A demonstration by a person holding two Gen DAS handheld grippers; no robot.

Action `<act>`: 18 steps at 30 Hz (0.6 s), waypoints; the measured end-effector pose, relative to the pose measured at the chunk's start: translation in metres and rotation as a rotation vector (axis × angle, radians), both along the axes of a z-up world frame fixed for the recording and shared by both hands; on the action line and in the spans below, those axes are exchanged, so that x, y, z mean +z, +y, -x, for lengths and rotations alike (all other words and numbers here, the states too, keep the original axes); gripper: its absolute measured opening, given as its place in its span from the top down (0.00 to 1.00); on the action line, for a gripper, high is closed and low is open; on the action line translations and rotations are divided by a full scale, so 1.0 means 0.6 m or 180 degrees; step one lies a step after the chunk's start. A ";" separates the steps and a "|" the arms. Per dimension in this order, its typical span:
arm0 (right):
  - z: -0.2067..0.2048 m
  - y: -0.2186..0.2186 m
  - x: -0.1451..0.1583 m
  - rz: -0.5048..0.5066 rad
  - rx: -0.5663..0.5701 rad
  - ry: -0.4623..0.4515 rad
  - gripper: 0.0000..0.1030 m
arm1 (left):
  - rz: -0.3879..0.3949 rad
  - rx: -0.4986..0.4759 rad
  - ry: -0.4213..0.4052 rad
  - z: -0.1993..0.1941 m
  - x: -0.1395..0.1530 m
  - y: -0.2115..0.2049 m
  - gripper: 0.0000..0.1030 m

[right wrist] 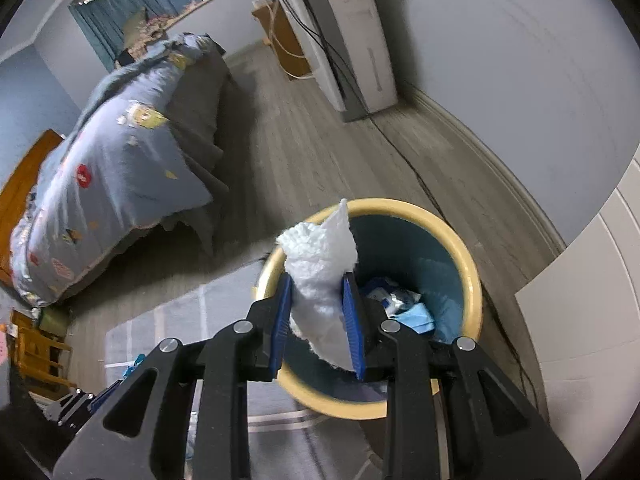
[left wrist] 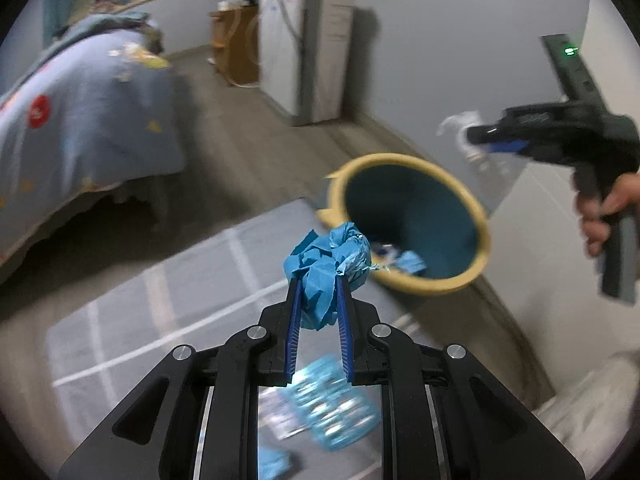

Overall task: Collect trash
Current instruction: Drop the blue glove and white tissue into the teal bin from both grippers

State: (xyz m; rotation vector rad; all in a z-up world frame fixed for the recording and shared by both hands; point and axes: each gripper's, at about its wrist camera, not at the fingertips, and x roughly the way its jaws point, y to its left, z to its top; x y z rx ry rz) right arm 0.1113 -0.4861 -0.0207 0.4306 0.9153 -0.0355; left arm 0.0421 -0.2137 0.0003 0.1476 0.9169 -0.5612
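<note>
My left gripper (left wrist: 318, 280) is shut on a crumpled blue paper wad (left wrist: 330, 264), held above the grey rug just short of the trash bin (left wrist: 468, 280). The bin has a yellow rim and a teal inside, with blue and white scraps at its bottom. In the right wrist view, my right gripper (right wrist: 318, 280) is shut on a white tissue wad (right wrist: 324, 276), held over the near rim of the same bin (right wrist: 474, 276). The right gripper (left wrist: 486, 140) also shows in the left wrist view, held by a hand up at the right with the tissue (left wrist: 460, 128) in it.
A blue wrapper (left wrist: 332, 404) and other scraps lie on the grey checked rug (left wrist: 160, 300) below my left gripper. A bed with a blue quilt (right wrist: 120, 168) stands at the left. A white appliance (right wrist: 352, 36) with cables is at the far wall, a white cabinet (right wrist: 580, 320) at the right.
</note>
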 end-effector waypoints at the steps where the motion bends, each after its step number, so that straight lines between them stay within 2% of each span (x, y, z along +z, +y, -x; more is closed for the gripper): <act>1: -0.004 -0.005 -0.008 -0.0008 -0.0015 0.0033 0.76 | 0.0009 -0.0037 0.0026 -0.004 -0.004 -0.015 0.82; 5: -0.014 -0.036 -0.055 -0.0140 -0.0141 0.0266 0.76 | -0.0035 -0.0259 0.0105 -0.017 -0.031 -0.095 0.82; 9: -0.014 -0.053 -0.077 -0.0244 -0.0243 0.0372 0.76 | -0.0143 -0.0384 0.0143 -0.031 -0.058 -0.149 0.82; 13: -0.019 -0.056 -0.085 -0.0285 -0.0284 0.0400 0.76 | -0.0199 -0.0376 0.0191 -0.059 -0.078 -0.179 0.82; 16: -0.028 -0.052 -0.086 -0.0298 -0.0253 0.0370 0.75 | -0.0291 -0.0379 0.0116 -0.076 -0.084 -0.194 0.82; 18: -0.031 -0.050 -0.082 -0.0272 -0.0255 0.0321 0.74 | -0.0240 -0.0380 0.0073 -0.085 -0.081 -0.198 0.80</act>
